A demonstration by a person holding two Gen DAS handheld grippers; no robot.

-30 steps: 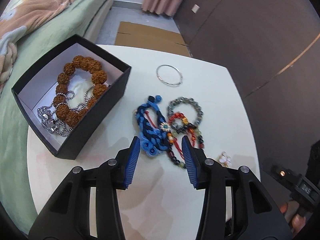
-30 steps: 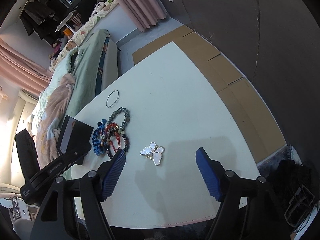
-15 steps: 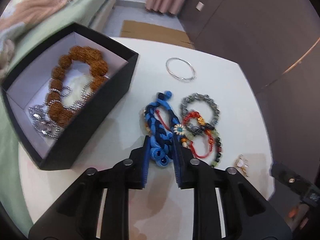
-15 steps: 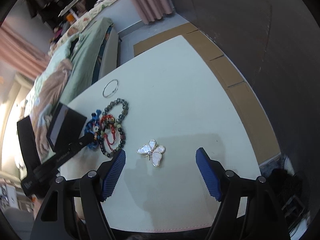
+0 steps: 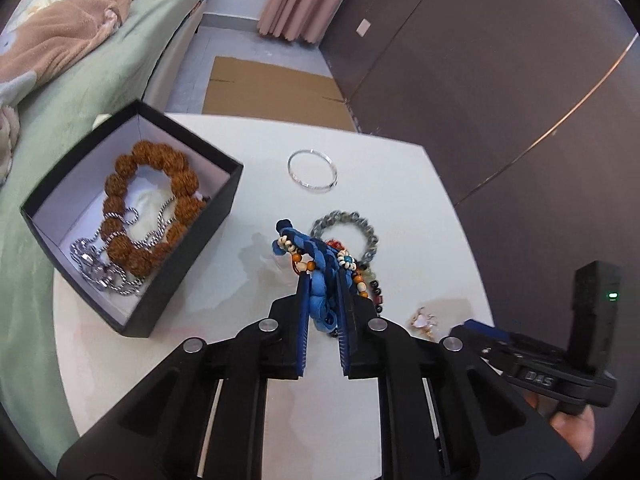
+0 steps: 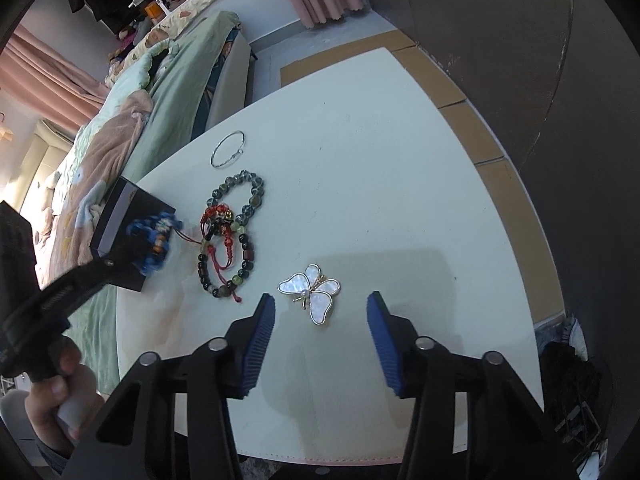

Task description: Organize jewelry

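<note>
While clamped at its looped end, blue braided bracelet (image 5: pixel 320 280): pinched between the closed pads of left gripper (image 5: pixel 323 292), lifted just clear of table (image 5: pixel 248 420), free end with cream and orange beads pointing up and away toward the far edge. Long axis running along the gripper's own line, away from the camera. Jaws just closing, cord between them. Best carried with the pinch kept firm, raised enough that the dangling beads clear the near wall of black box (image 5: pixel 192 240), then lowered over the white floor beside brown bead bracelet (image 5: pixel 148 208) and silver chain (image 5: pixel 96 264) before release. Likely snag: red cord of beaded bracelets (image 5: pixel 362 248) lying just beside; worth lifting slowly to check nothing trails.

Butterfly brooch (image 6: pixel 310 292): flat on the table, wings spread, between the pads of right gripper (image 6: pixel 320 320), untouched; jaws apart and just narrowing. Silver bangle (image 5: pixel 312 170): well apart, near the far edge.
</note>
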